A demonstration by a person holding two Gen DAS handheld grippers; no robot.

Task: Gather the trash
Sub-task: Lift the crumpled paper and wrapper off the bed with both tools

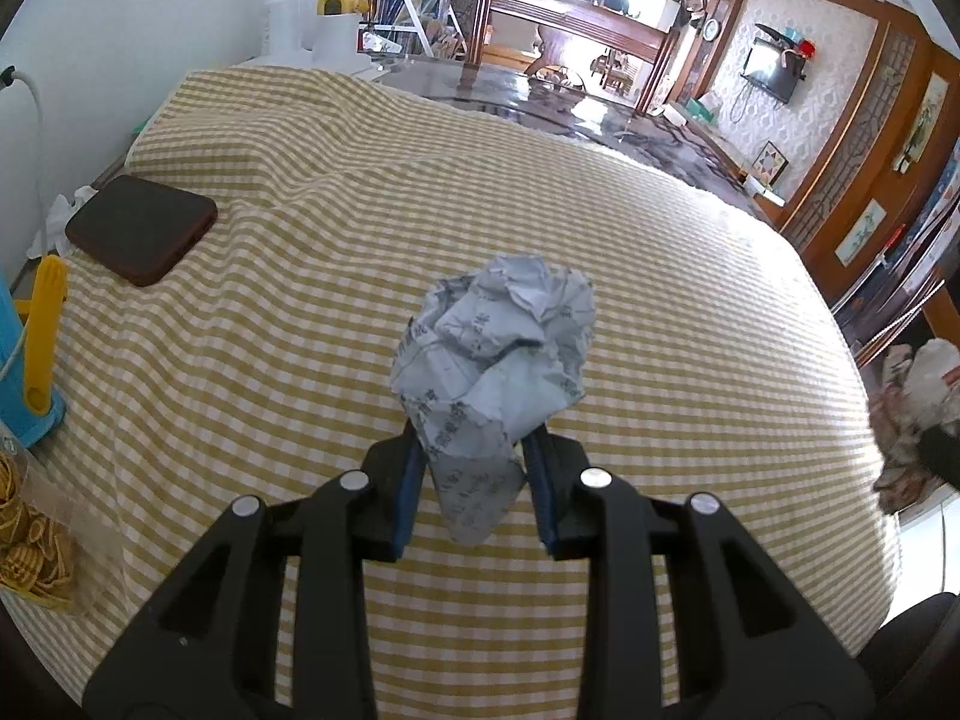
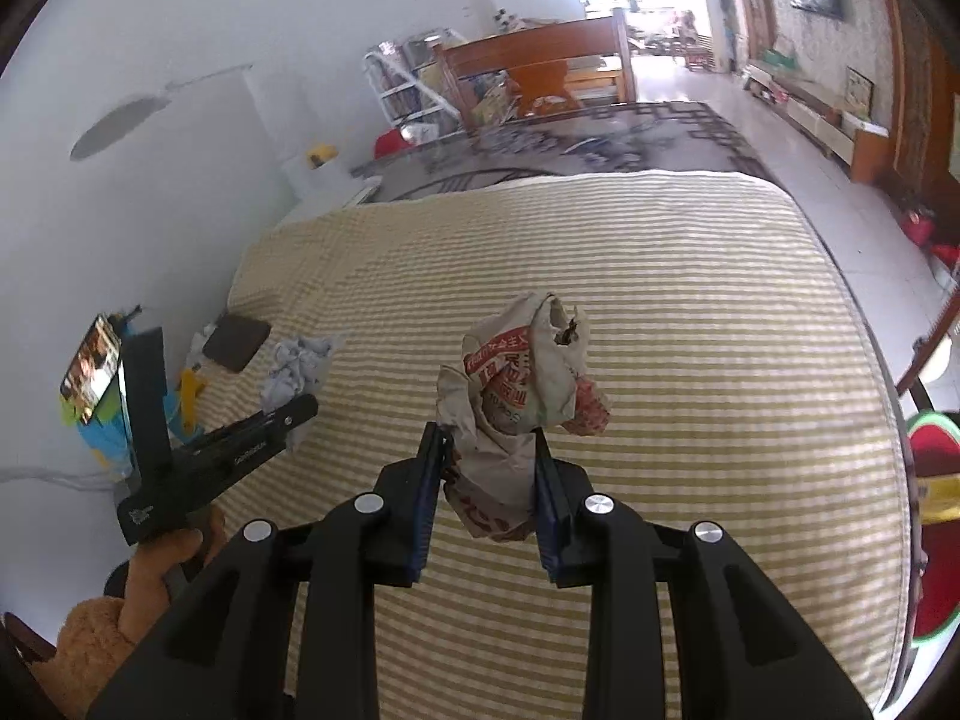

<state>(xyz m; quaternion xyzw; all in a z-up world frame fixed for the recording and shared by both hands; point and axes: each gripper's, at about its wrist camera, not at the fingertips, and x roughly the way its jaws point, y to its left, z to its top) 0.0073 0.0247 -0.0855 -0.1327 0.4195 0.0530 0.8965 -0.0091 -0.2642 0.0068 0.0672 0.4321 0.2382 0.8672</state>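
Note:
A crumpled grey printed paper ball [image 1: 498, 354] is pinched between the blue pads of my left gripper [image 1: 474, 468], held above the yellow checked tablecloth [image 1: 300, 300]. In the right wrist view my right gripper [image 2: 489, 456] is shut on a crumpled beige wrapper with red print [image 2: 522, 390], also lifted over the cloth. The same view shows the left gripper [image 2: 294, 420] at the far left with the grey paper ball [image 2: 294, 369] at its tip, a hand gripping its handle.
A dark brown wallet-like case [image 1: 141, 228] lies at the cloth's left edge. A blue holder with a yellow clip [image 1: 42, 348] and a bag of rubber bands [image 1: 30, 534] stand at the left. A dark glass tabletop [image 2: 570, 144] extends beyond the cloth.

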